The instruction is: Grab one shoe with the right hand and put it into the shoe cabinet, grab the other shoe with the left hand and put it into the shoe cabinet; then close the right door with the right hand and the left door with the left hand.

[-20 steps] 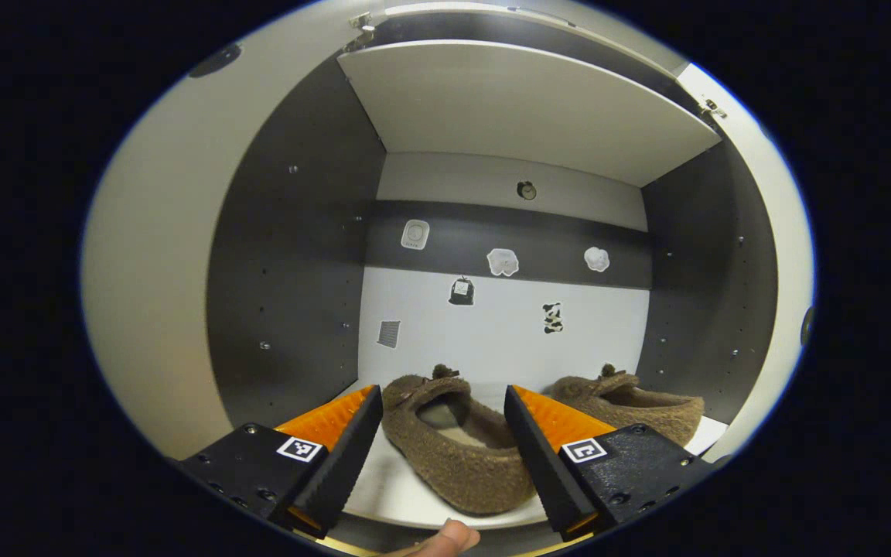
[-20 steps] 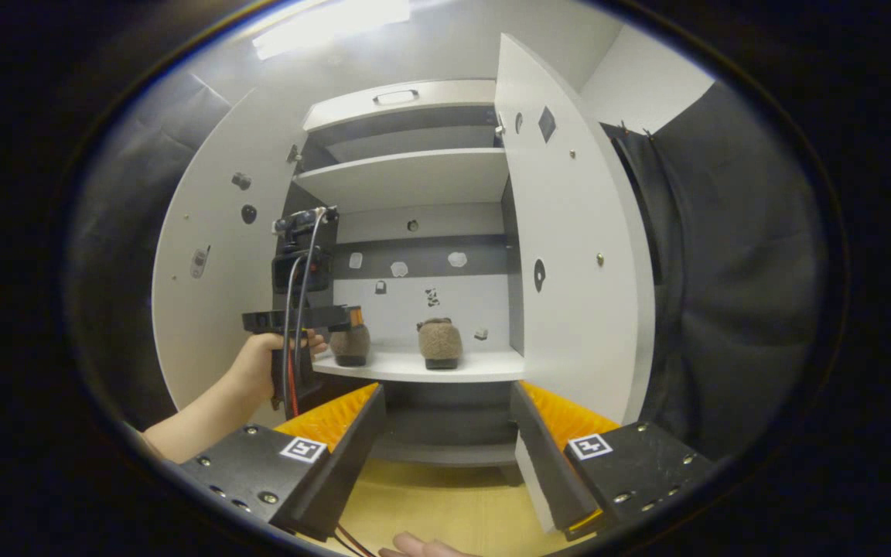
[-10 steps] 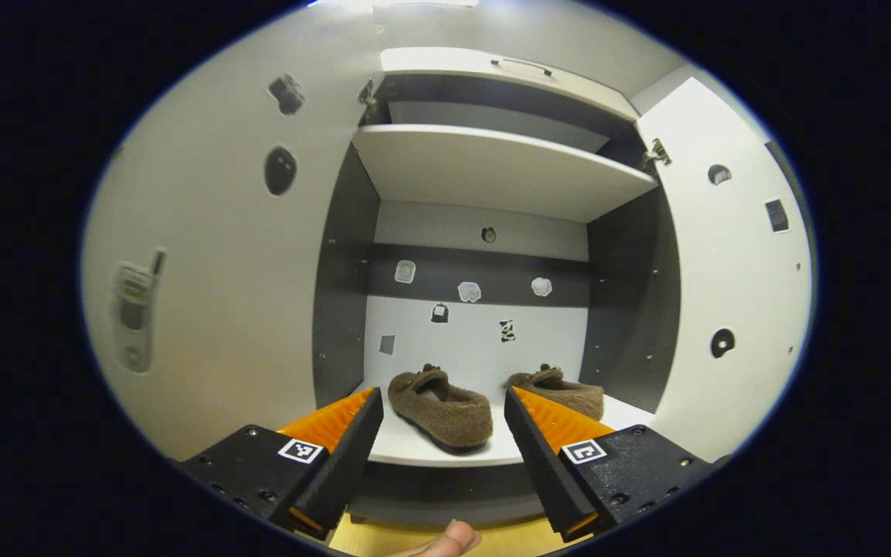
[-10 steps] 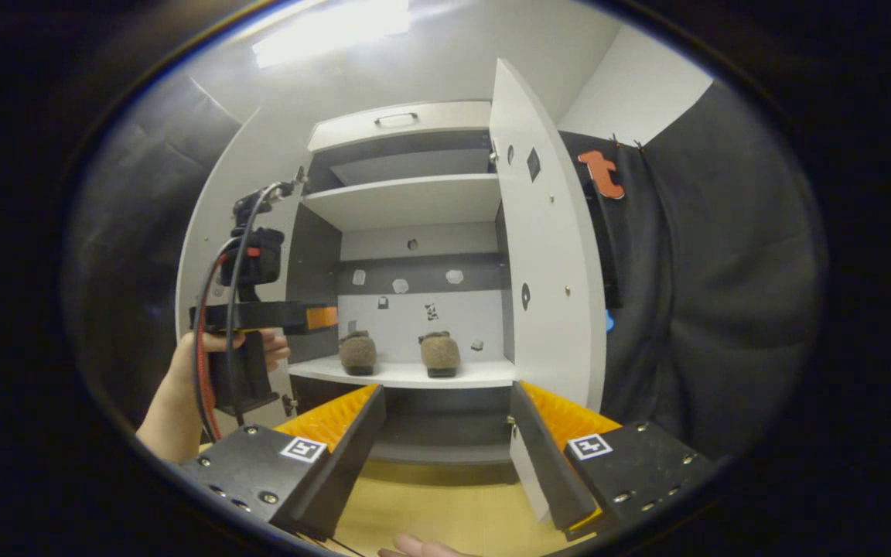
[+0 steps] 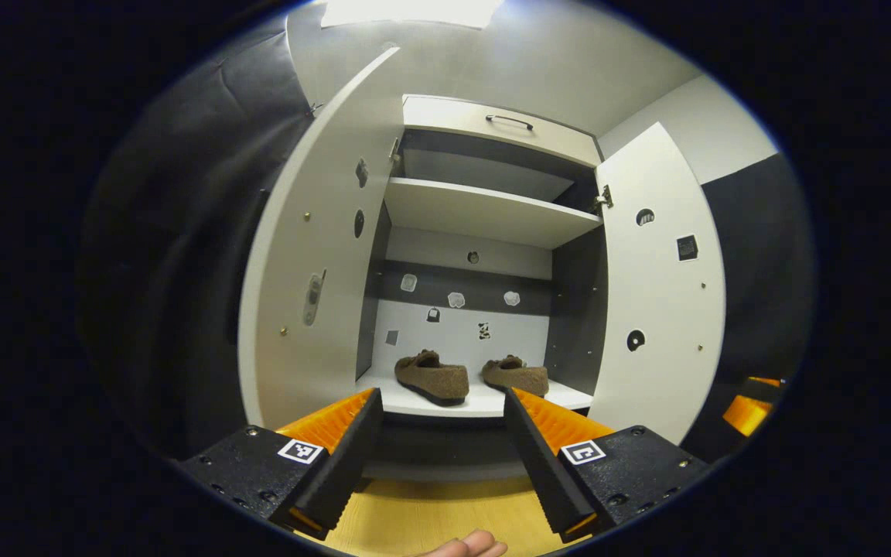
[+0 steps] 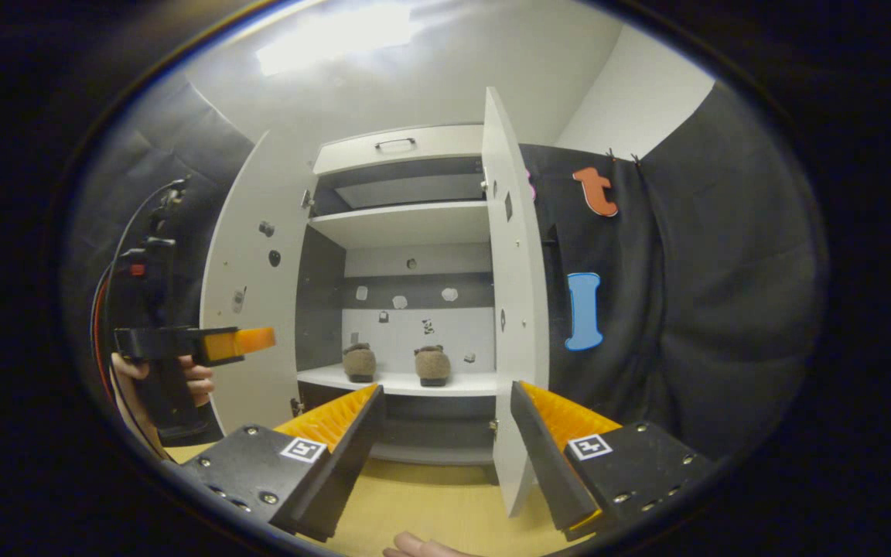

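Brown fuzzy shoes (image 5: 431,377) — white cabinet (image 5: 492,213), grey inside.

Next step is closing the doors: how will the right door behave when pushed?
The right door is a thin flat panel on hinges, so it probably swings stiffly as one piece. It stands wide open; a push near its free edge likely turns it easiest.

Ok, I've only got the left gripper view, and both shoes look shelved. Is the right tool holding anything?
Observer: No, the right tool is open and empty.
Operator: Where's the right door from there?
Observer: The right door stands open, nearly edge-on, straight ahead of that tool.
Operator: And my own tool, seen from outside?
Observer: A hand holds the left tool outside the cabinet, in front of the open left door.
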Demonstrator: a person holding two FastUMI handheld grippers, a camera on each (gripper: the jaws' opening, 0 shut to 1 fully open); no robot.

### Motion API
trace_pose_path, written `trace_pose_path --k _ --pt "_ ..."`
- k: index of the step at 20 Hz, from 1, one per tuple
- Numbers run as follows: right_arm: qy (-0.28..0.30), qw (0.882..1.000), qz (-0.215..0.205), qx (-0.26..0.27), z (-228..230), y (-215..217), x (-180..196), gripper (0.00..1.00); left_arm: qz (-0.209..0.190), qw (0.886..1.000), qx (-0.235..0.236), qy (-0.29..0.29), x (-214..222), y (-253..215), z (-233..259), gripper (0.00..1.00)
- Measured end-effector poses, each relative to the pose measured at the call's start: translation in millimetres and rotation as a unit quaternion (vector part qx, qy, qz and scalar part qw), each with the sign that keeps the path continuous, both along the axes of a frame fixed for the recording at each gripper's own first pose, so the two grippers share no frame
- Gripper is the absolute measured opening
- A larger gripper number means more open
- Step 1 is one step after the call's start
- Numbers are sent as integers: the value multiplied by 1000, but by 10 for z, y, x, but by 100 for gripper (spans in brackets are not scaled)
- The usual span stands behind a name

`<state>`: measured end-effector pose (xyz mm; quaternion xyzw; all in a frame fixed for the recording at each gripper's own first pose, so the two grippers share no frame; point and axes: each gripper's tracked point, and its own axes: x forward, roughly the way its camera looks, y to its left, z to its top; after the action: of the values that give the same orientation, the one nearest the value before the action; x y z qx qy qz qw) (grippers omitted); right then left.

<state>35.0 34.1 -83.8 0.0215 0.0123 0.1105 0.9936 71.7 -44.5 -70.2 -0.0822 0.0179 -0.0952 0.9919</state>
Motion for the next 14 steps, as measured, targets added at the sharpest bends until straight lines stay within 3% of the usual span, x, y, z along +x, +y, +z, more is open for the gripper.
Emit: trace_pose_path --k 6,8,14 --pt "-8 999 -23 -45 310 -666 53 97 8 1000 11 3 -544 212 -150 92" --pt "-16 998 -28 -53 426 -873 126 98 -1 1000 6 6 -683 198 -159 96" --pt "-8 996 -29 -84 570 -1555 679 96 -19 1000 15 1 -971 213 -176 96"
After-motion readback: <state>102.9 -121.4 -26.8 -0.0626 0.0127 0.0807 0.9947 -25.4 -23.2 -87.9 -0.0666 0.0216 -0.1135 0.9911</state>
